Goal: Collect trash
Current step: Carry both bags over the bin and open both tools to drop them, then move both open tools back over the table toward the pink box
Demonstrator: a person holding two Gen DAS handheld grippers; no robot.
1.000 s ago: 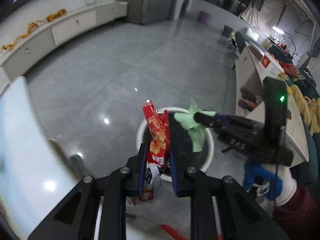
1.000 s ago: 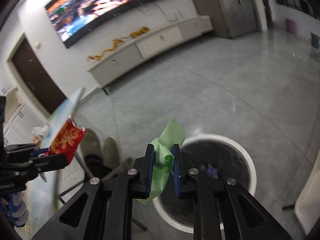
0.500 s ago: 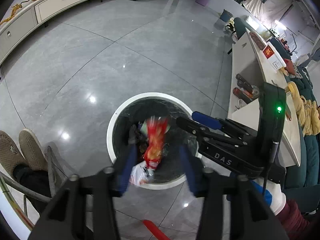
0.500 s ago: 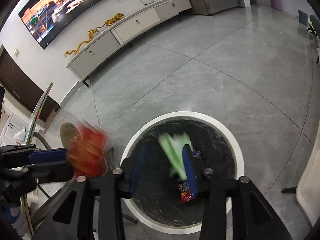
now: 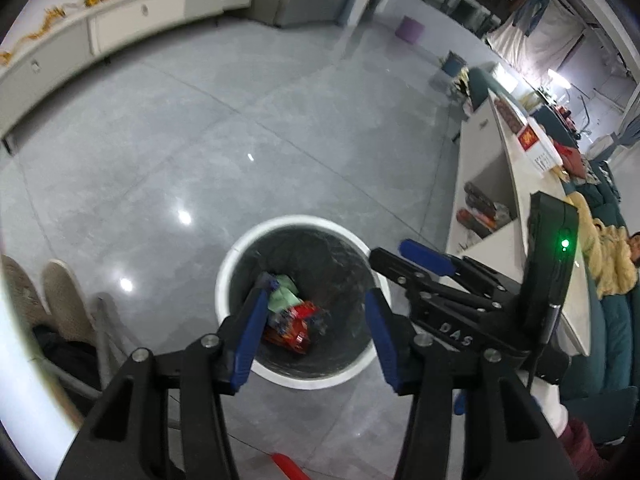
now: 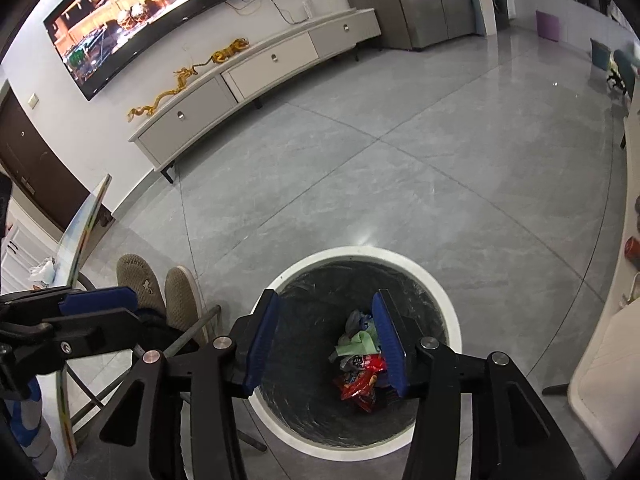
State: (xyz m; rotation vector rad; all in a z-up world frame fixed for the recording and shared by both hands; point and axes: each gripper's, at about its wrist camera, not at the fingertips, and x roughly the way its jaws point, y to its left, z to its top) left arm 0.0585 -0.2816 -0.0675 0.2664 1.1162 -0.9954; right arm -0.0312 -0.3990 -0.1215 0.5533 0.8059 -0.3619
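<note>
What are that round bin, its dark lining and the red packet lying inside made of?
Bin: smooth white rim, probably plastic. Lining: looks like a thin black plastic bag, wrinkled and faintly shiny. Red packet: crinkled glossy printed film, likely a snack wrapper.

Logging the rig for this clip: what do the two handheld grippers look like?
Both are black, with blue pads lining the jaws and silver bolts at the linkages. The left gripper and right gripper match. The right one's body shows pale "DAS" lettering, a green light and a thin black cable; a maroon sleeve shows below it.
</note>
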